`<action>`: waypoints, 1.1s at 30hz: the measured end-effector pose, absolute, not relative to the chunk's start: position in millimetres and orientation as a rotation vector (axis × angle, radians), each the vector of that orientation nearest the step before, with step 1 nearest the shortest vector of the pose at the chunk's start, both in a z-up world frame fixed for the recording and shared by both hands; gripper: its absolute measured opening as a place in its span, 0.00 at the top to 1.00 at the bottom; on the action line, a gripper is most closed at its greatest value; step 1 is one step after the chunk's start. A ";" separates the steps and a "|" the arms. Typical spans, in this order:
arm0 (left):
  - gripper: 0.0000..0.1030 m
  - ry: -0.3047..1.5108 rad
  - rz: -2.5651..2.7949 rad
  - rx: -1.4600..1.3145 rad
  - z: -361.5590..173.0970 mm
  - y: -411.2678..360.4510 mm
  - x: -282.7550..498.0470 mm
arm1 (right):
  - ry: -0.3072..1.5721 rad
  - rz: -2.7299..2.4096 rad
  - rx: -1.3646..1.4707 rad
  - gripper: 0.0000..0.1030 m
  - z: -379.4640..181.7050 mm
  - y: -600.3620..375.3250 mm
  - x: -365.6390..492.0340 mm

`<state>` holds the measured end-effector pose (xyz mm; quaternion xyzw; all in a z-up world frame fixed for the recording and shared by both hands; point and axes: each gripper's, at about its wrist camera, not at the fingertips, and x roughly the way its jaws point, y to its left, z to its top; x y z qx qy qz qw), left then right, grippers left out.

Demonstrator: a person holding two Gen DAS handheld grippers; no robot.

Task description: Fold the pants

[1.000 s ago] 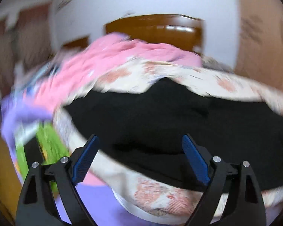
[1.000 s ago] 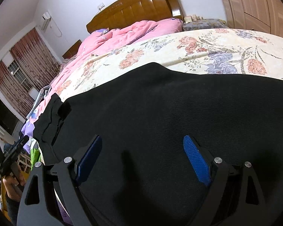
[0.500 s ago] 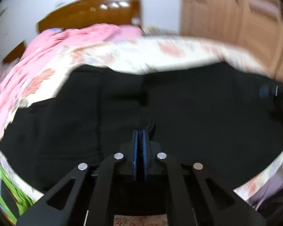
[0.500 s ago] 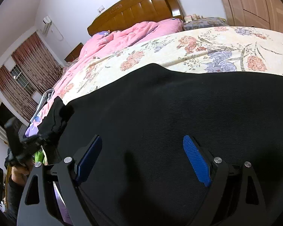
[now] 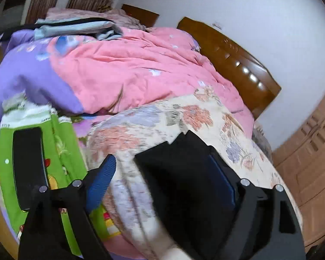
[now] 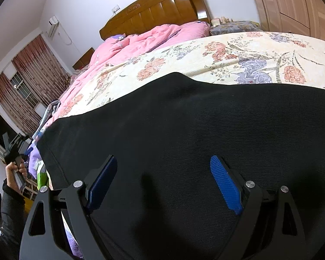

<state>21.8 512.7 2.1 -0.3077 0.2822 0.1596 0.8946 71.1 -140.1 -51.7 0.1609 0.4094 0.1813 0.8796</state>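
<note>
- Left wrist view: the left gripper (image 5: 162, 179) stands with its jaws wide apart, having just been opening. A corner of the black pants (image 5: 184, 173) lies in the gap toward the right-hand finger; no pad is seen pressing on it.
- The right-hand blue pad (image 5: 222, 179) is half lost against the black cloth (edges hard to separate); the left-hand pad is plain to see.
- The pants lie on the floral bedspread (image 5: 153, 125); their lower part is cut off behind the gripper frame, and the near cloth is blurred.
- A pink quilt (image 5: 130, 69) is heaped beyond, with a wooden headboard (image 5: 231, 58) behind it. A flat black object (image 5: 28, 164) on the green sheet at left cannot be identified.
- Right wrist view: the right gripper (image 6: 163, 184) hangs over the pants (image 6: 195, 130) with jaws wide and nothing clamped; whether the tips touch the cloth cannot be told.
- The pants fill the lower frame, spread flat on the bedspread (image 6: 227, 52), running off the right and bottom edges.
- At far left a hand (image 6: 14, 171) grips the other tool's handle, beside the bed edge (small, partly cut off).
</note>
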 end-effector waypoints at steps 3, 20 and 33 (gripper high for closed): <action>0.18 0.565 0.273 -0.642 -6.0 508.1 7.6 | 0.856 0.374 0.326 0.16 -51.4 -138.0 71.0; 0.69 0.674 0.289 -0.436 -25.5 453.5 44.9 | 0.858 0.368 0.313 0.15 -51.0 -134.0 70.7; 0.05 0.695 0.138 0.142 -21.0 303.3 44.8 | 0.857 0.369 0.313 0.15 -50.7 -134.5 71.0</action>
